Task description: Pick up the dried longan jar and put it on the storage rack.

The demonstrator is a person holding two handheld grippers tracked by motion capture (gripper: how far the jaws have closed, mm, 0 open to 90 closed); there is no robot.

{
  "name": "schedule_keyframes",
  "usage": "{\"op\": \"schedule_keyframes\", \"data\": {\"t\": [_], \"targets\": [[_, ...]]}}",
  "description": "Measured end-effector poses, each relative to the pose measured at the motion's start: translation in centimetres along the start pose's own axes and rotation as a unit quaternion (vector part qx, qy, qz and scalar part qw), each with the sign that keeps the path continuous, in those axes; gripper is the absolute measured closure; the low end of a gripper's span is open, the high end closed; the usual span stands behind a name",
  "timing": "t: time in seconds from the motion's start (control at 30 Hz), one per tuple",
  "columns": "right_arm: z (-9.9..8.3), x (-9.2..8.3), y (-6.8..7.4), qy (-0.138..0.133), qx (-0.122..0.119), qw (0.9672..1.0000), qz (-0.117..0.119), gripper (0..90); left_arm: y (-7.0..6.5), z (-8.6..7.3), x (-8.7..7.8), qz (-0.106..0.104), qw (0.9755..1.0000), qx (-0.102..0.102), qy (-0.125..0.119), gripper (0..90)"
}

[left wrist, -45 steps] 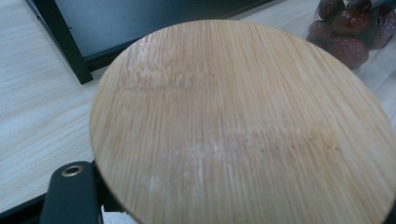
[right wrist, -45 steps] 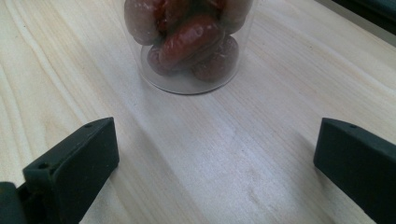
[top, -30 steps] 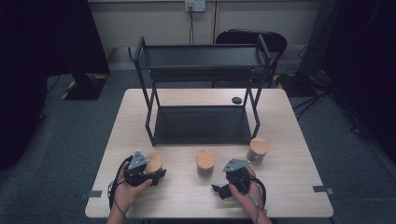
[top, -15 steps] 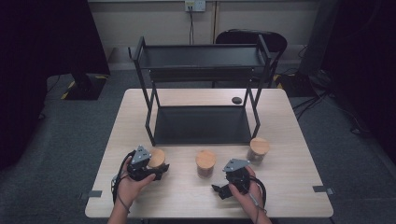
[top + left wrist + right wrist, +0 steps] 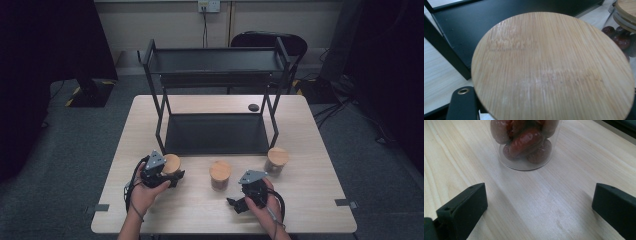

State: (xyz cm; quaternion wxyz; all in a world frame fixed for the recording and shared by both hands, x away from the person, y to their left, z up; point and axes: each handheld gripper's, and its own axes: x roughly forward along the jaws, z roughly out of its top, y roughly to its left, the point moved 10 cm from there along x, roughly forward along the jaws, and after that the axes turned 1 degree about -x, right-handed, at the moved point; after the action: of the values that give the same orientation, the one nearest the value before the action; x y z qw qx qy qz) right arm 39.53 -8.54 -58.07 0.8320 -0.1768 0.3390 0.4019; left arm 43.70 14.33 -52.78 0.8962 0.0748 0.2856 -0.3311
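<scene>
The left tongs (image 5: 172, 175) clamp a jar (image 5: 171, 164) — round, pale bamboo lid, streaky grain — right tongs (image 5: 237, 204) gape wide.

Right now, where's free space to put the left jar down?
The lower shelf of the rack and its top shelf are bare. The table is free between the hands. It is crowded along the rack's front, by the middle jar and right jar.
</scene>
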Motion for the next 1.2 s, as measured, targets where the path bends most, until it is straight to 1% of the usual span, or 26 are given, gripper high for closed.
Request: {"op": "schedule_keyframes", "data": {"t": [0.07, 0.13, 0.17, 0.47, 0.67, 0.77, 0.87, 1.1, 1.13, 1.2], "targets": [[0.0, 0.0, 0.0, 0.0, 0.0, 1.0, 0.0, 0.0, 0.0, 0.2, 0.2, 0.0, 1.0, 0.003, 0.001, 25.7], [0.0, 0.0, 0.0, 0.0, 0.0, 1.0, 0.0, 0.0, -0.1, 0.4, 0.5, 0.0, 1.0, 0.0, -0.002, 25.7], [0.0, 0.0, 0.0, 0.0, 0.0, 1.0, 0.0, 0.0, -0.1, 0.5, 0.6, 0.001, 1.0, 0.003, -0.003, 25.8], [0.0, 0.0, 0.0, 0.0, 0.0, 1.0, 0.0, 0.0, -0.1, 1.5, 1.4, -0.002, 0.9999, -0.002, -0.011, 25.8], [0.0, 0.0, 0.0, 0.0, 0.0, 1.0, 0.0, 0.0, 0.0, 1.8, 1.9, -0.002, 1.0, -0.004, -0.006, 25.8], [0.0, 0.0, 0.0, 0.0, 0.0, 1.0, 0.0, 0.0, 0.1, 2.0, 2.2, 0.0, 1.0, 0.0, -0.002, 25.8], [0.0, 0.0, 0.0, 0.0, 0.0, 1.0, 0.0, 0.0, 0.1, 2.3, 2.4, 0.003, 1.0, -0.001, -0.003, 25.9], [0.0, 0.0, 0.0, 0.0, 0.0, 1.0, 0.0, 0.0, 0.2, 2.9, 2.8, 0.006, 1.0, 0.004, 0.0, 25.9], [0.0, 0.0, 0.0, 0.0, 0.0, 1.0, 0.0, 0.0, 0.2, 3.0, 2.9, 0.006, 1.0, 0.002, 0.0, 25.9], [0.0, 0.0, 0.0, 0.0, 0.0, 1.0, 0.0, 0.0, 0.3, 3.2, 3.0, 0.008, 1.0, 0.005, 0.003, 25.9]]}}
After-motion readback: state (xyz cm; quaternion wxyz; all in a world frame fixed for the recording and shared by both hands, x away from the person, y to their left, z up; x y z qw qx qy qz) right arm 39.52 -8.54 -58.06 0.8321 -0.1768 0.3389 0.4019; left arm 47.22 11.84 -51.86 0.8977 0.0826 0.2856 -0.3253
